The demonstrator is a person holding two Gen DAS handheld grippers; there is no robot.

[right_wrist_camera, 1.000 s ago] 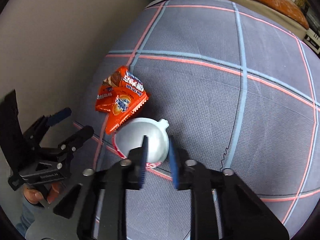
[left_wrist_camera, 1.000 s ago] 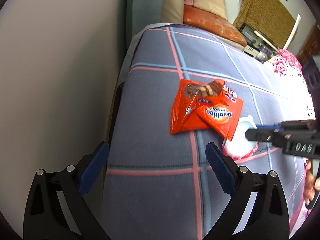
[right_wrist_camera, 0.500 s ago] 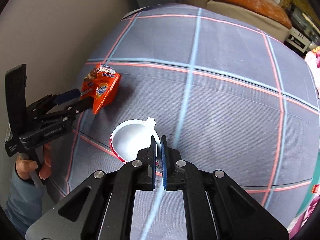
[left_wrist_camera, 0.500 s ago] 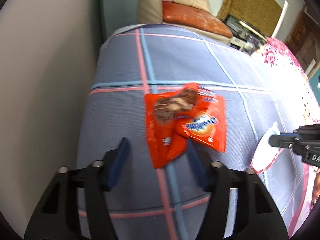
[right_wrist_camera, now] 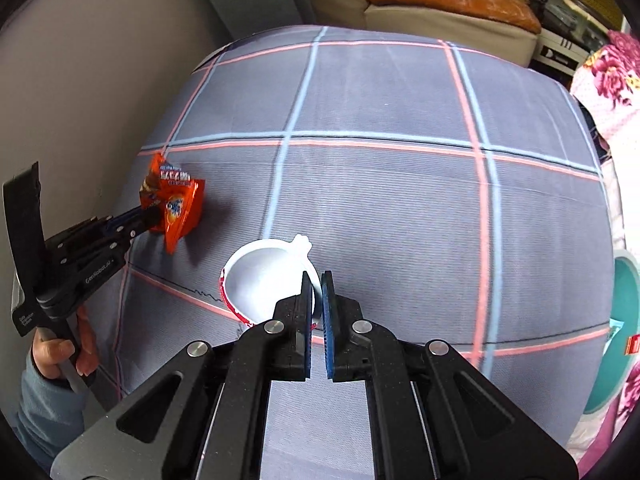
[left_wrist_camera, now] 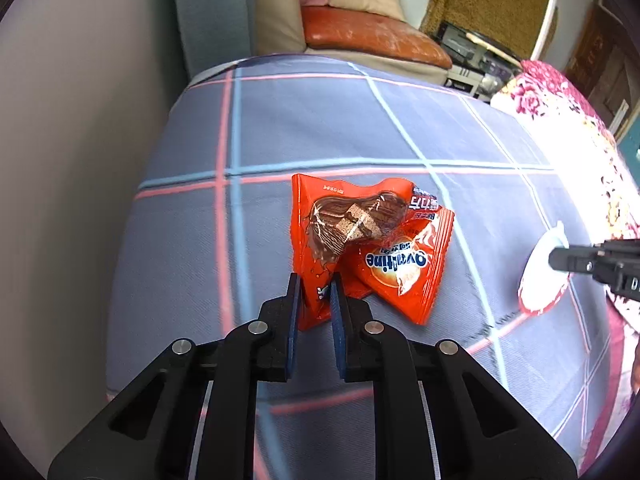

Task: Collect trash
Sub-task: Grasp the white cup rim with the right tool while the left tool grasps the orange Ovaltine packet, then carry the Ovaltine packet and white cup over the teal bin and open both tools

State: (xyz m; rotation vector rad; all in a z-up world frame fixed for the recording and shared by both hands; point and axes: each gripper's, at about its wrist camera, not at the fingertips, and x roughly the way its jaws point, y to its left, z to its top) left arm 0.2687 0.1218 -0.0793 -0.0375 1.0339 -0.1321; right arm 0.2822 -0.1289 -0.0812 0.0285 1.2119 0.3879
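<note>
Clamping the two crinkled orange foil snack wrappers (left_wrist_camera: pixel 362 248) at lower centre, the left gripper (left_wrist_camera: pixel 314 292), jaws just closing, should lift only once its hold is sure, while the right gripper (right_wrist_camera: pixel 316 296) pinches the white plastic cup (right_wrist_camera: pixel 264 280) rim.

Glossy foil wrappers (left_wrist_camera: pixel 372 248), matt woven bedsheet (left_wrist_camera: pixel 320 128), smooth plastic cup (right_wrist_camera: pixel 264 280)

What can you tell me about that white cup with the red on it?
The white cup is small and shallow, of thin plastic by its look, with a red printed outside and a little tab on its far rim. It is empty and looks lifted and tilted above the checked blue-grey cloth, its open mouth facing the camera. The right gripper is shut on its near rim. Nothing else touches it; the orange wrappers are off to its left.
</note>
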